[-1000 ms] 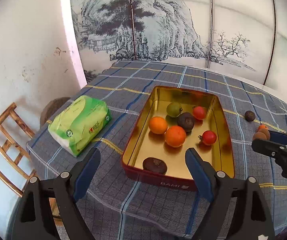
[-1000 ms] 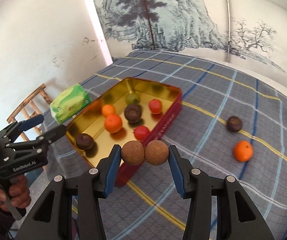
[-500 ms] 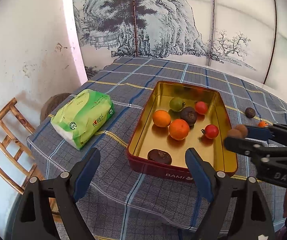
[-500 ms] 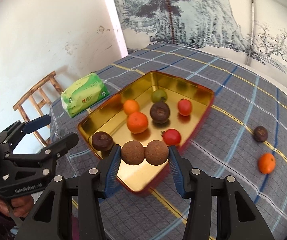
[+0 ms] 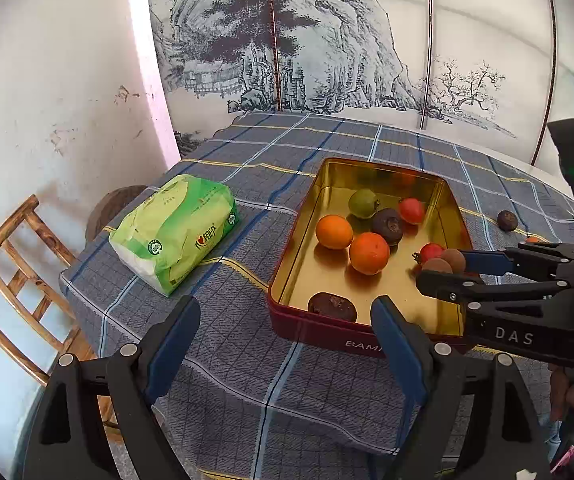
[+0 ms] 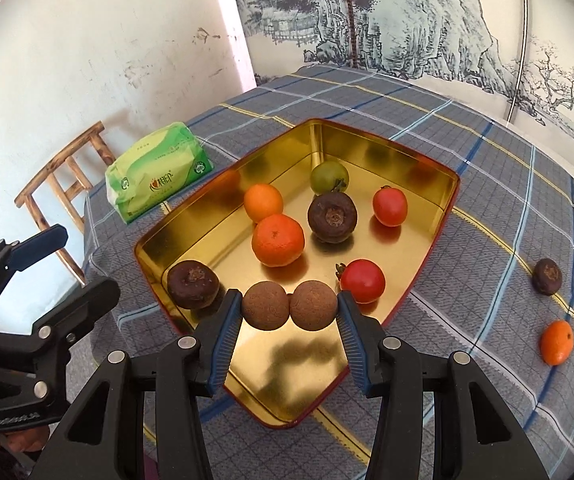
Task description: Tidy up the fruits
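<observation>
My right gripper (image 6: 289, 311) is shut on two brown round fruits (image 6: 265, 306) held side by side above the near part of the gold tin (image 6: 435, 236). Their shadow falls on the tin floor. Inside the tin lie two oranges (image 6: 277, 240), two red tomatoes (image 6: 362, 281), a green fruit (image 6: 329, 177) and two dark brown fruits (image 6: 332, 217). The left wrist view shows the right gripper (image 5: 445, 265) reaching in from the right over the tin (image 5: 311, 324). My left gripper (image 5: 285, 334) is open, empty, just in front of the tin's near wall.
On the checked tablecloth right of the tin lie a dark brown fruit (image 6: 547, 276) and an orange (image 6: 556, 342). A green tissue pack (image 5: 175, 230) sits left of the tin. A wooden chair (image 5: 11, 280) stands beyond the table's left edge, by the white wall.
My right gripper has carried the two brown fruits leftward from beside the tin to over its inside. The left gripper has stayed in place, open.
</observation>
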The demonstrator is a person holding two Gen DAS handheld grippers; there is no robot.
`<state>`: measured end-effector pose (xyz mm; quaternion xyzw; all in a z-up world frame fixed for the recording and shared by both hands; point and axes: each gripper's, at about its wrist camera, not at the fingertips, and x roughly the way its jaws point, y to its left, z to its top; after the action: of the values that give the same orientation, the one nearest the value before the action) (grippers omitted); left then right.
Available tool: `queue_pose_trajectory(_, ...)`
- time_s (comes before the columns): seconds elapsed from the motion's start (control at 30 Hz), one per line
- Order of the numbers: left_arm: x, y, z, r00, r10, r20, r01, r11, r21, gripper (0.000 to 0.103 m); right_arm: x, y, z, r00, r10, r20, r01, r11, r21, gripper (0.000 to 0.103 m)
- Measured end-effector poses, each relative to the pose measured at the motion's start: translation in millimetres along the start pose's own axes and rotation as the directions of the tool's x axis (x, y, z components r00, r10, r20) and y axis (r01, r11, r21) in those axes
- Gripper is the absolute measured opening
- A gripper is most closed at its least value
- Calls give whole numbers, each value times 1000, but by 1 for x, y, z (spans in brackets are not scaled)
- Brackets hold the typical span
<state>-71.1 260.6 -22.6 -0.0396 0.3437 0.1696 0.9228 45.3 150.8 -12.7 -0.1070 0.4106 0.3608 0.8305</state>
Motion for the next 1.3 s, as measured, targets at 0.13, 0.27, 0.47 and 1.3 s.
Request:
queue_pose_trajectory(0.13, 1, 1, -1, 1000, -1, -6, 1, 1000, 0, 85, 7, 1, 2, 1000, -3, -11, 3, 1000, 1, 49)
queue_pose_trajectory(0.27, 2, 1, -1, 1000, 0, -8, 0, 1000, -1, 85, 12, 0, 5, 1000, 0, -16, 0, 1000, 16, 49)
queue_pose_trajectory(0.47, 4, 3, -4, 1000, 1, -19, -1, 1000, -1, 85, 12, -2, 6, 1000, 13, -3, -13, 999, 32, 49)
queue_pose_trajectory(1.3, -24, -31, 6, 995, -92, 36, 87, 988, 125, 85, -70, -109, -55, 983, -132, 127, 96, 962, 254, 68)
